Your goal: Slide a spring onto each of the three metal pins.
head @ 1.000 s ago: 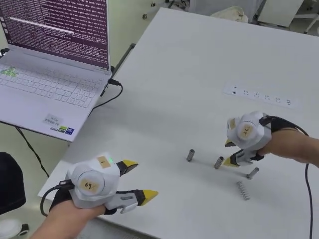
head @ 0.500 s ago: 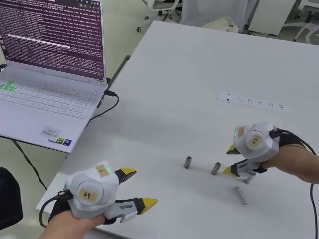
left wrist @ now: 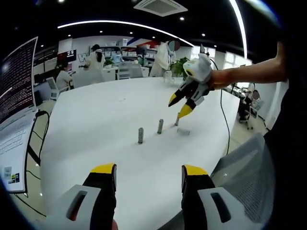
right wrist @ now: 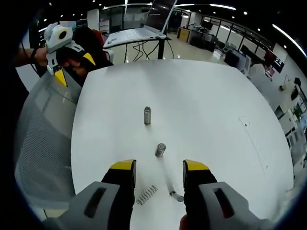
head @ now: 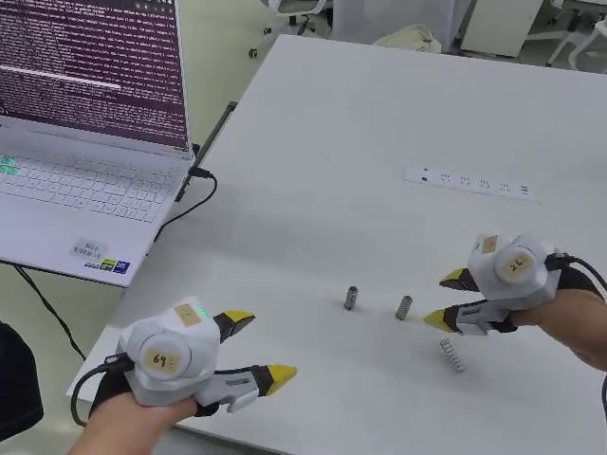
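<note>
The left gripper [head: 258, 349] is held over the near edge of the white table [head: 360, 142], jaws spread wide and empty. The right gripper [head: 446, 299] is at the right side of the table, jaws likewise apart with nothing clamped, tips pointing toward the pins. The first pin [head: 351, 298] and the second pin [head: 404, 307] stand upright near each other at mid-table; each shows a ribbed, coil-like outline. The second pin is just beside the nearer tip of the right gripper. The loose spring [head: 453, 354] lies flat on the table, just on the near side of the right gripper. In the right gripper view, the third pin [right wrist: 175, 195] lies on its side between the jaws, beside the loose spring; contact with the jaws cannot be determined. An open laptop [head: 85, 142] sits to the left, and a power strip [head: 472, 182] lies farther back.
</note>
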### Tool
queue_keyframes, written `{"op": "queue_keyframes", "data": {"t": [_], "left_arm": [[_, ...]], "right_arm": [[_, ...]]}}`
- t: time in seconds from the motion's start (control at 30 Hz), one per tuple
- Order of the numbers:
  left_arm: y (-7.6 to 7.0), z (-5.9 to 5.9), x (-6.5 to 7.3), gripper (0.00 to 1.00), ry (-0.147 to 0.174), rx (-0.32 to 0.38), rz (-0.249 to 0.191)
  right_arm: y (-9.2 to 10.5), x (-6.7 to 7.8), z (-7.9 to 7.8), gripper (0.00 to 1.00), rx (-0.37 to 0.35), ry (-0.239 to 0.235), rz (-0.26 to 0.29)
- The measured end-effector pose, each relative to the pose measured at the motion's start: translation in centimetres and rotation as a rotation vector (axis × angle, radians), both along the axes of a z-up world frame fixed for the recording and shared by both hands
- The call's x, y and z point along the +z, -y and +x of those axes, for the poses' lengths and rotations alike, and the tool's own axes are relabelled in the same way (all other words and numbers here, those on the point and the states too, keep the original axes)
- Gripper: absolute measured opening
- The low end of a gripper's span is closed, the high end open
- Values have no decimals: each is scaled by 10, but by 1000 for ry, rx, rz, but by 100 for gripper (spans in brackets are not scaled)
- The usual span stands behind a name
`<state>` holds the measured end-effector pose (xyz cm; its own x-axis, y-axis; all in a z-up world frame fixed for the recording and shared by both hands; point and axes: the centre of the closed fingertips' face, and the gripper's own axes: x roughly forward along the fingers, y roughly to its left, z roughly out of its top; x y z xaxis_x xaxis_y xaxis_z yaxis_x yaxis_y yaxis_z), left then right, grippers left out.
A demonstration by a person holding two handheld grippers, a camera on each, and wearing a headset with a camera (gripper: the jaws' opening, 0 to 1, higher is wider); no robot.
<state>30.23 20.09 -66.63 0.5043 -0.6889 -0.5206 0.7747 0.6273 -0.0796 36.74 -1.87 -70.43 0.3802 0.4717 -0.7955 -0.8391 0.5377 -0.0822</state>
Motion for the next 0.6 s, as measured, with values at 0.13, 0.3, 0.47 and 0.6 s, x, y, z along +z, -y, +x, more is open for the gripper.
{"op": "queue_keyframes", "data": {"t": [0.13, 0.3, 0.47, 0.6], "left_arm": [[0, 0, 0, 50, 0, 3, -1], [1, 0, 1, 50, -1, 2, -3], [2, 1, 1, 50, -1, 2, -4], [3, 1, 1, 50, -1, 3, -5]], "right_arm": [[6, 2, -4, 37, -37, 10, 19], [10, 5, -11, 38, -74, 24, 41], [10, 8, -19, 38, -114, 37, 86], [11, 10, -24, 39, -148, 45, 116]]}}
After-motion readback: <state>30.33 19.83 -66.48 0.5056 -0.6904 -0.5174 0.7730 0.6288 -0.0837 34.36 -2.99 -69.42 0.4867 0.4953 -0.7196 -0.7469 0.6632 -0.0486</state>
